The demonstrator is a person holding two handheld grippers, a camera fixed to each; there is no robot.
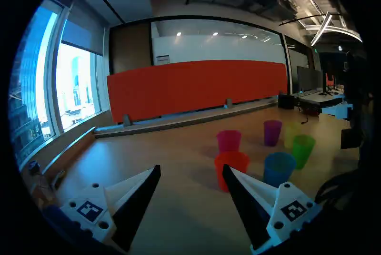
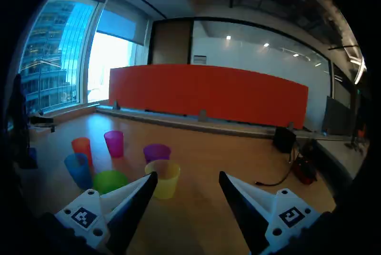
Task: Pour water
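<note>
Several plastic cups stand in a cluster on the wooden table. In the left gripper view an orange cup is nearest, just beyond the tips of my left gripper, which is open and holds nothing. Behind it stand a pink cup, a purple cup, a blue cup, a green cup and a yellow cup. In the right gripper view my right gripper is open and empty; the yellow cup sits just past its left finger, with the green cup beside it.
A long orange partition runs along the table's far edge. A black box and a cable lie at the right. Large windows are on the left. Monitors stand on a far desk.
</note>
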